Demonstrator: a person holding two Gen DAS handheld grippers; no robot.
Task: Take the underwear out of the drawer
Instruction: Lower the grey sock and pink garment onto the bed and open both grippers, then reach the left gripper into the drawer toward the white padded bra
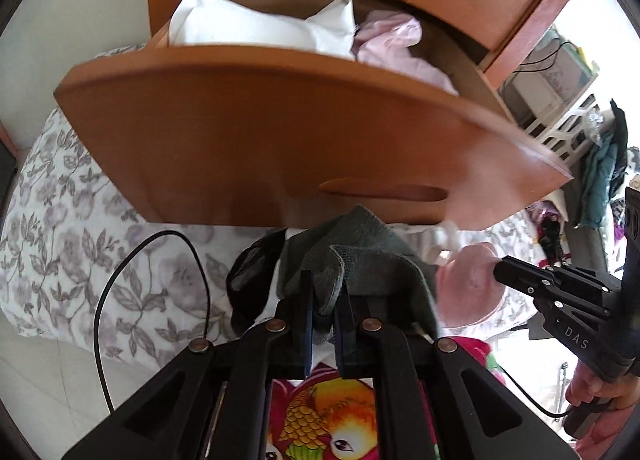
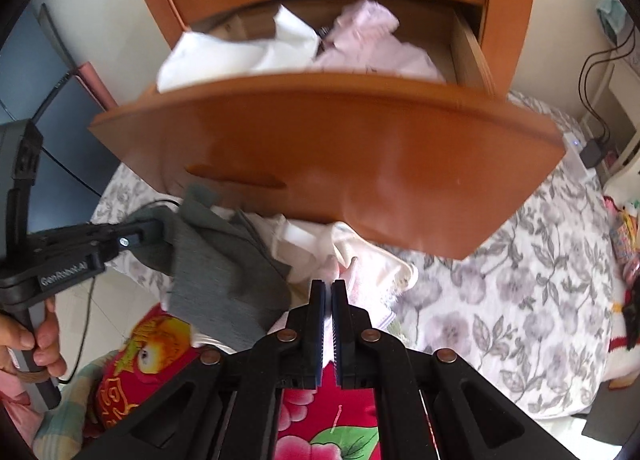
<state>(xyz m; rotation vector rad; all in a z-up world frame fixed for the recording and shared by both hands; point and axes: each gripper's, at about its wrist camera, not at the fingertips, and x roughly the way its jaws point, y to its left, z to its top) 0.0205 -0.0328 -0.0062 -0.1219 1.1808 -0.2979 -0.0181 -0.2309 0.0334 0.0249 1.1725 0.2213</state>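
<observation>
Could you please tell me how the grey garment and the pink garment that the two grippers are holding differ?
The grey garment is dark, thick-looking cloth, while the pink garment is pale and thin. The left gripper is shut on the grey garment; the right gripper is shut on the pink garment. Both hang below the open drawer, outside it, over the floral bedding.

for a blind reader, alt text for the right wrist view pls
The right gripper is shut on a pale pink garment below an open wooden drawer. Beside it, the left gripper grips a grey cloth.
</observation>
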